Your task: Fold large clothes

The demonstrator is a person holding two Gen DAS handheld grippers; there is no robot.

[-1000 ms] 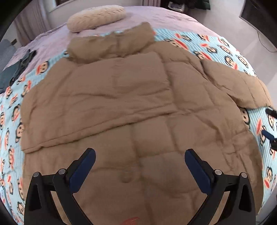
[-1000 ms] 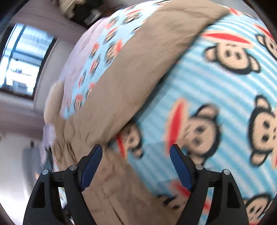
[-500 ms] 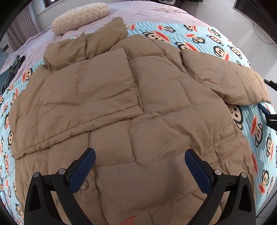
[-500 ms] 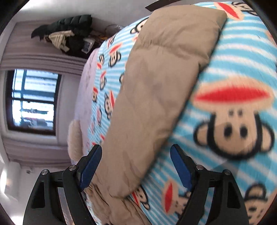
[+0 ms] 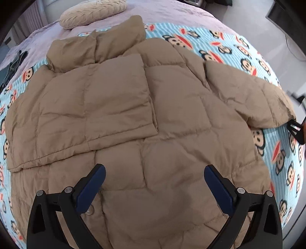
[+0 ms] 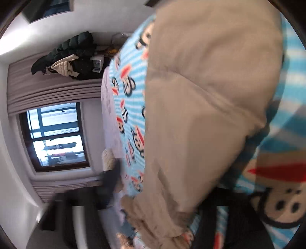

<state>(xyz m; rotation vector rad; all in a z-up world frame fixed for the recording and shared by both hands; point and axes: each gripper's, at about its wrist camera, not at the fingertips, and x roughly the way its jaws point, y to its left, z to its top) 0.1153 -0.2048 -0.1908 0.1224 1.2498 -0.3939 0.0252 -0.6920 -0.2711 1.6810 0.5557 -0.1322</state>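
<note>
A tan puffer jacket [image 5: 153, 134] lies spread on the bed, collar toward the far side. One sleeve [image 5: 99, 107] is folded across its chest. The other sleeve [image 5: 248, 99] stretches out to the right. My left gripper [image 5: 155, 170] hovers open above the jacket's lower half with nothing between its blue pads. My right gripper [image 5: 295, 130] sits at that sleeve's cuff at the right edge. In the right wrist view the sleeve [image 6: 200, 115] fills the frame. Its cuff is bunched where the jaws are closing on it, and the fingers are blurred and mostly hidden.
A blue striped blanket with monkey faces [image 5: 229, 47] covers the bed over a lilac sheet. A cream pillow [image 5: 93, 11] lies at the head and dark clothing [image 5: 13, 65] at the left edge. A window [image 6: 55, 136] and piled coats [image 6: 72, 57] stand beyond the bed.
My right gripper dropped toward the outstretched sleeve, rolled, and its jaws went from wide open to closing on the cuff. The left gripper drifted slightly over the jacket and stayed open.
</note>
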